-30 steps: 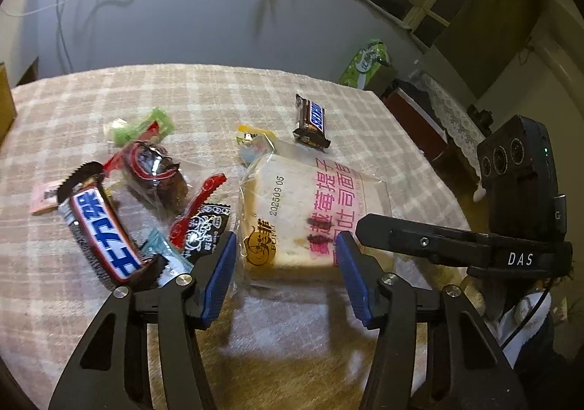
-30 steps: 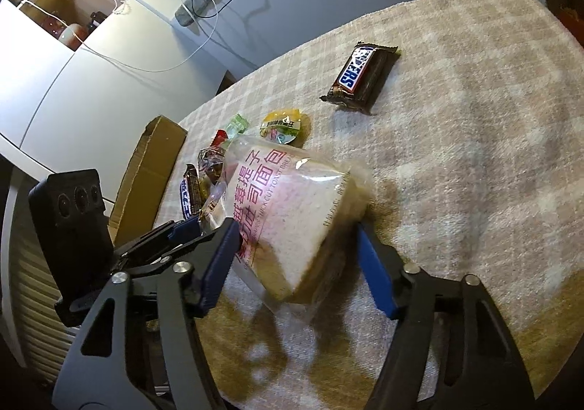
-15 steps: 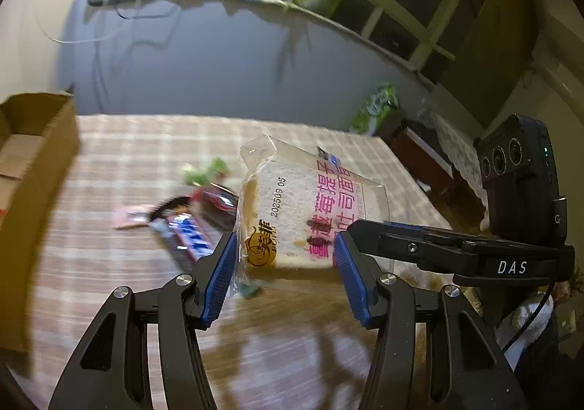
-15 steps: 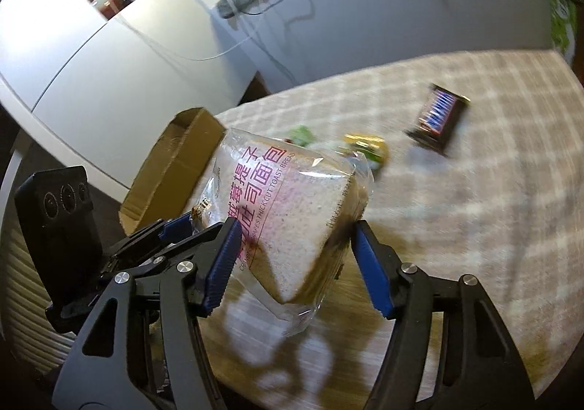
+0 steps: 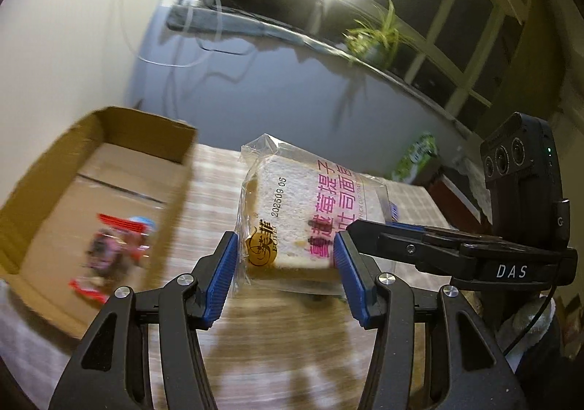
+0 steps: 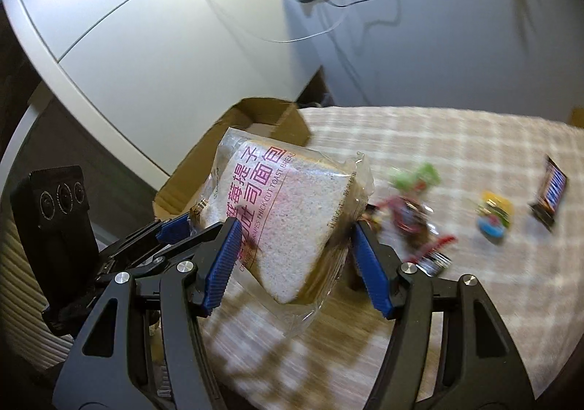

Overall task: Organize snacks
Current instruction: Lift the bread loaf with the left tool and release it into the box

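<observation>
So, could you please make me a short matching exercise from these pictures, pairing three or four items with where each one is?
Things:
1. bread bag
2. cardboard box
3. chocolate bar
4. red snack packet

Places:
A. lying inside the box
B. alone on the checked cloth, far right
C. held up between both grippers
D. open on the table, left of the bread

Pairs: 1-C, 2-D, 3-B, 4-A

bread bag (image 5: pixel 314 205): clear glossy plastic film
box (image 5: pixel 109 169): matt brown cardboard
surface (image 6: pixel 456 154): checked woven cloth
gripper pads (image 5: pixel 221 276): ribbed blue plastic
</observation>
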`<move>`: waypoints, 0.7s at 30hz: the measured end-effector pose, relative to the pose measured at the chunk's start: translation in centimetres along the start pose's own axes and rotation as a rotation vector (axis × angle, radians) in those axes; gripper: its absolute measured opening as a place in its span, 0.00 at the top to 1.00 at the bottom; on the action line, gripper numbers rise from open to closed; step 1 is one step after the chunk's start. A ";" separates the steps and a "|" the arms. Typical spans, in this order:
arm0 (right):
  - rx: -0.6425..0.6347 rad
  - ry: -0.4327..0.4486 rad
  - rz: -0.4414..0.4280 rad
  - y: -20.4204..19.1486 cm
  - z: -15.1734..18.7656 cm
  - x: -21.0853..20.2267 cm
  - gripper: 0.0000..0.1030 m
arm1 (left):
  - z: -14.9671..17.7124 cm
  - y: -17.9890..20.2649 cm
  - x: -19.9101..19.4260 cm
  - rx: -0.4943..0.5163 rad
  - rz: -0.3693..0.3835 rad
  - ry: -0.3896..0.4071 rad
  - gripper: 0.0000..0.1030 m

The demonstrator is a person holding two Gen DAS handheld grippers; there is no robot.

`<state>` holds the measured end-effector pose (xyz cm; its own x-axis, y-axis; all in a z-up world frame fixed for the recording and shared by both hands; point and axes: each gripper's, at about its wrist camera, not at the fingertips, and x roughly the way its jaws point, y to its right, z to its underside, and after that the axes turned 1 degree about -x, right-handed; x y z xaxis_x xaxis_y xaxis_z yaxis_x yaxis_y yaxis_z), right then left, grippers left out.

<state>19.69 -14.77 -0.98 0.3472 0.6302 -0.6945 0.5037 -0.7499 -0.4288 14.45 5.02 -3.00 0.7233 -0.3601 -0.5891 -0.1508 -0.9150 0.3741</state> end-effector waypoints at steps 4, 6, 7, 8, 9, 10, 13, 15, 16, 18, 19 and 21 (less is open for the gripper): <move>-0.039 -0.015 -0.025 -2.2 -1.3 2.0 0.36 | -0.7 -2.2 -1.1 -0.026 -0.040 0.028 0.50; -0.055 -0.023 -0.038 -3.2 -2.0 3.1 0.36 | -1.1 -3.2 -1.5 -0.034 -0.061 0.041 0.50; -0.062 -0.026 -0.047 -3.7 -2.3 3.6 0.36 | -1.3 -3.7 -1.7 -0.038 -0.070 0.046 0.50; -0.067 -0.030 -0.055 -4.1 -2.5 4.1 0.36 | -1.5 -4.2 -1.8 -0.044 -0.077 0.049 0.50; -0.071 -0.034 -0.064 -4.5 -2.8 4.7 0.36 | -1.7 -4.9 -2.0 -0.052 -0.089 0.055 0.50; -0.074 -0.039 -0.074 -5.0 -3.2 5.4 0.36 | -1.7 -5.3 -2.0 -0.057 -0.096 0.057 0.50; -0.088 -0.051 -0.089 -5.7 -4.0 6.9 0.36 | -1.9 -7.1 -2.3 -0.076 -0.113 0.061 0.50; -0.097 -0.060 -0.098 -6.3 -4.5 7.9 0.36 | -2.2 -8.0 -2.2 -0.086 -0.122 0.061 0.50; -0.103 -0.065 -0.101 -6.5 -4.8 8.4 0.36 | -2.3 -8.5 -2.1 -0.092 -0.125 0.059 0.50; -0.107 -0.073 -0.105 -6.7 -5.1 9.0 0.36 | -2.5 -9.1 -1.9 -0.101 -0.132 0.057 0.50; -0.108 -0.078 -0.108 -6.7 -5.3 9.5 0.36 | -2.6 -9.3 -1.8 -0.102 -0.137 0.056 0.50; -0.109 -0.085 -0.112 -6.8 -5.7 10.2 0.36 | -2.7 -9.7 -1.7 -0.104 -0.146 0.055 0.51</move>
<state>24.30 -2.10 -1.93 0.2184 0.6860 -0.6940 0.6200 -0.6468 -0.4442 16.52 14.97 -3.64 0.7683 -0.2120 -0.6039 0.0271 -0.9319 0.3616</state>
